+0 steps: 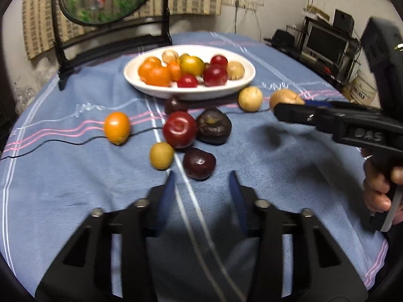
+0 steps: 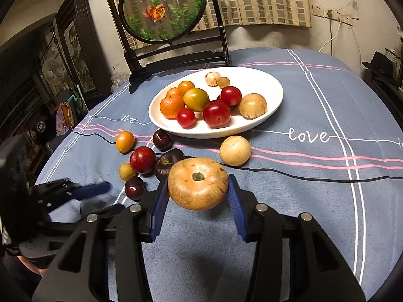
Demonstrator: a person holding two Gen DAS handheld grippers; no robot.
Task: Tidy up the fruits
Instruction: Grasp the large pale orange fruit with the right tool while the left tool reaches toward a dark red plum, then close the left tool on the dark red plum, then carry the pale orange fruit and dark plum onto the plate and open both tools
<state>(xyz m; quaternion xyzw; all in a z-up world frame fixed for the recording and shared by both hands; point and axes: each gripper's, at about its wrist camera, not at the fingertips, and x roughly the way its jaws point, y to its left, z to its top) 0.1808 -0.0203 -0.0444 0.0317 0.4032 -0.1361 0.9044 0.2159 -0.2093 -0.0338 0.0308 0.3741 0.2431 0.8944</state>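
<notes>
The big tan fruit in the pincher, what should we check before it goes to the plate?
1. Right gripper pads press both sides of the tan fruit: ok.
2. Fruit lifted off the blue cloth: ok, shadow beneath.
3. Free spot on the white plate: ok, far side bare.
4. Pale round fruit lies between gripper and plate: not ok, go over it.
5. Left gripper empty and off to the side: ok.

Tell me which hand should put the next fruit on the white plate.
Right. Its tongs already clamp the tan fruit, lifted off the cloth and pointing toward the white plate. The left tongs hold nothing; the dark plum lies just ahead of them, ungripped.
</notes>
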